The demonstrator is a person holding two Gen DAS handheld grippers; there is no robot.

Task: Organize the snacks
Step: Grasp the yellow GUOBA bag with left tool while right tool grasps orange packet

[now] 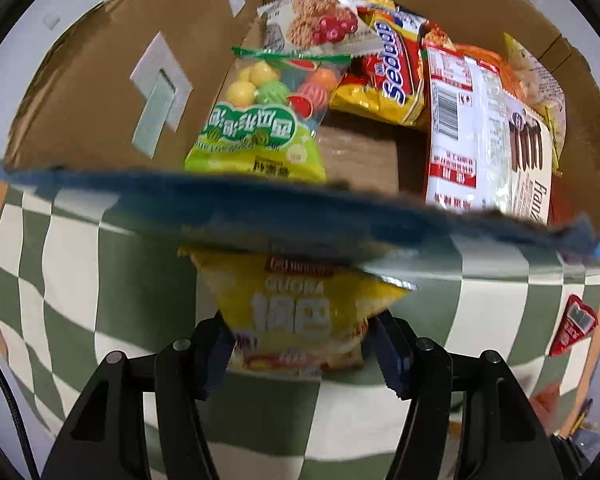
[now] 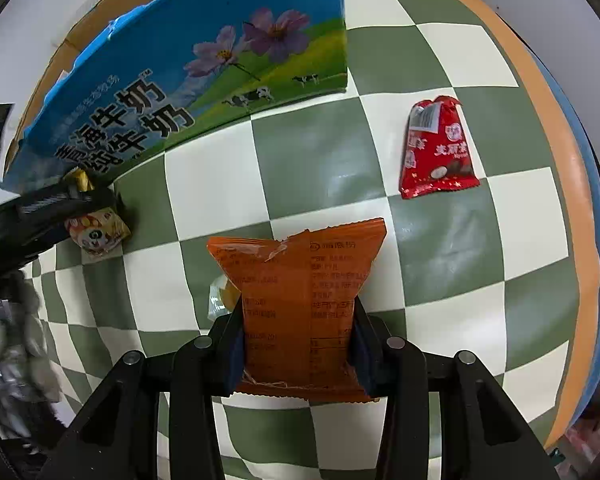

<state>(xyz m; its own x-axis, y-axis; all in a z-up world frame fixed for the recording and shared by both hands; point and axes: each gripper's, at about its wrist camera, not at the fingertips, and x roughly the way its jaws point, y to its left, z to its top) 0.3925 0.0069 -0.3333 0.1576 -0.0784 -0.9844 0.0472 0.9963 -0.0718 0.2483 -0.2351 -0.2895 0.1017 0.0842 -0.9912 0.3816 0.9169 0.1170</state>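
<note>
Clamped between the left gripper's pads is a yellow bag, held just outside the box with its top edge touching or tucked under the blue rim at 12 o'clock. Inside the box, a candy bag leans at 11 o'clock and a white wafer pack at 1 o'clock, with more packets heaped behind them. On the right wrist view, the right gripper is closed on an orange packet above the checkered cloth; a red pouch lies loose at 2 o'clock, well apart, and the box's printed wall stands at 11 o'clock. The likely trouble is on the left: the yellow bag may snag on the rim and slip from the pads, or nudge the light box along the cloth. The soft orange packet could also sag and slide free.
</note>
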